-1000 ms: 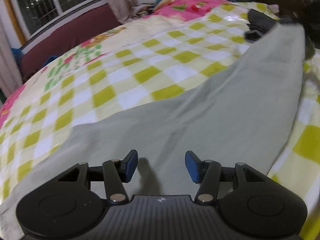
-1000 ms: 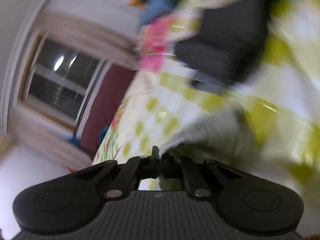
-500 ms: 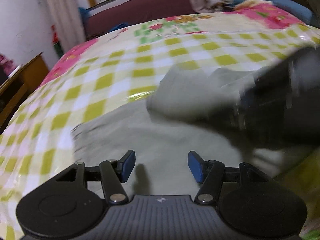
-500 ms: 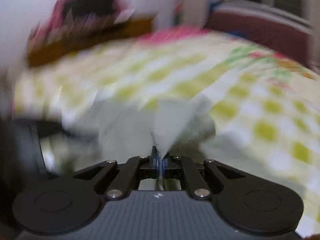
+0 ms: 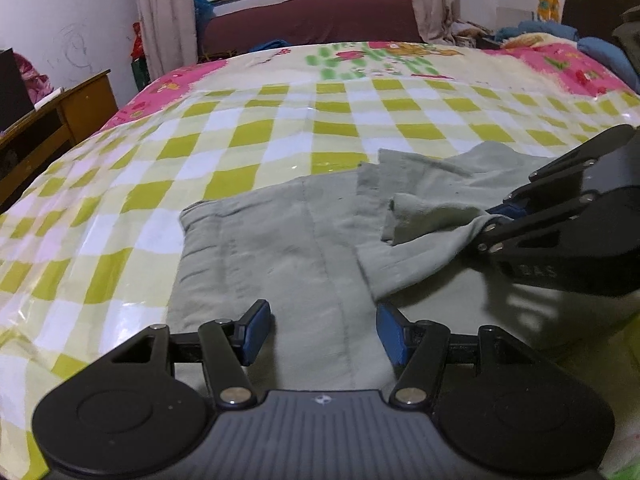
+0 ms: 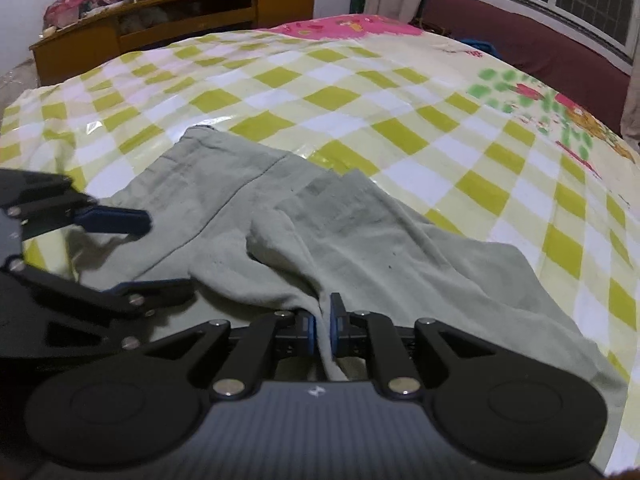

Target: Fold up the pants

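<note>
Pale grey-green cotton pants (image 5: 280,248) lie part-folded on the bed's yellow-and-white checked cover (image 5: 248,136).
My left gripper (image 5: 322,334) hovers over the flat cloth, jaws apart and empty. My right gripper (image 6: 322,326) has its jaws opening, a pinched fold of the pants between them, pads barely clear.

We see our left gripper (image 5: 323,330) with blue pads spread apart, nothing between them, hovering over grey-green cotton pants (image 5: 280,248) on the yellow-and-white checked bedspread (image 5: 200,140). At three o'clock our right gripper (image 5: 502,216), jaws opening, has a folded-over pant leg at its fingertips.
</note>
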Demonstrator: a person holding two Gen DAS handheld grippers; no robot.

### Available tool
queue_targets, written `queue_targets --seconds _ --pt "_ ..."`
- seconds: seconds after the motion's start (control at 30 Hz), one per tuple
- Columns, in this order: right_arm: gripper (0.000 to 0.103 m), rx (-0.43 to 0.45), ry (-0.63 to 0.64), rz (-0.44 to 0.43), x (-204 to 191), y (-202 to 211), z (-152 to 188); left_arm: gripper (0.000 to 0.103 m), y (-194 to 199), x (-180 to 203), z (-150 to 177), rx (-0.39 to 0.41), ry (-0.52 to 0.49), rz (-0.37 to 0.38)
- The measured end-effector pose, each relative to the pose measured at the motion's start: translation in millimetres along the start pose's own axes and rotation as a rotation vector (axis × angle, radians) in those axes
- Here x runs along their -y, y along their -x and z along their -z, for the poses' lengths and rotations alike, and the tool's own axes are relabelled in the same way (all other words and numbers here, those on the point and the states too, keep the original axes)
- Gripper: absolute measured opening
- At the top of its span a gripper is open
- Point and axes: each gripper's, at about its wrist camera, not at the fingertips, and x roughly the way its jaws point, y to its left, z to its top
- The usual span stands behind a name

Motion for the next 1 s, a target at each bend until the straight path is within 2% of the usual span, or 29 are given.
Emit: queue_targets --seconds 0.03,0.1,0.17,0.2,0.23,0.33,0.47,0.57,0.63,0.67,0.73,0.8,0.87,1.0 --pt "0.024 -0.005 0.000 -0.003 -2 -3 -3 0.072 2 -2 1 0.003 0.003 0.000" --pt "0.026 0.001 -0.001 -0.001 -4 -5 -8 0.072 5 -6 3 0.013 0.003 -0.006" --pt "0.026 -0.003 -0.014 -0.034 -7 -5 -13 0.072 9 -10 4 0.022 0.009 -0.012" --pt "0.022 0.000 -0.020 -0.054 -9 -4 -16 0.072 11 -13 5 0.028 0.015 -0.013" --pt "0.006 0.004 -0.025 -0.066 -11 -2 -19 0.072 13 -15 6 0.033 0.023 -0.015" --pt "0.005 0.053 -0.099 -0.085 -9 10 -32 0.073 19 -23 8 0.050 0.049 -0.015" --pt "0.004 0.175 -0.203 -0.121 -6 33 -58 0.073 21 -31 11 0.054 0.069 -0.023" --pt "0.004 0.249 -0.170 -0.160 -22 45 -73 0.073 22 -35 14 0.051 0.080 -0.034" --pt "0.004 0.269 -0.068 -0.174 -46 41 -77 0.073 22 -39 17 0.044 0.090 -0.041" --pt "0.004 0.259 -0.017 -0.179 -57 36 -77 0.073 22 -41 18 0.040 0.093 -0.047" --pt "0.006 0.159 0.087 -0.219 -80 12 -74 0.073 24 -44 23 0.028 0.098 -0.058" --pt "0.012 0.087 0.121 -0.242 -92 -8 -63 0.073 25 -47 29 0.015 0.101 -0.066" --pt "0.015 0.051 0.117 -0.277 -97 -18 -54 0.073 26 -49 33 0.004 0.096 -0.077" --pt "0.032 0.059 0.028 -0.356 -84 -10 -50 0.074 30 -50 35 -0.005 0.089 -0.082"
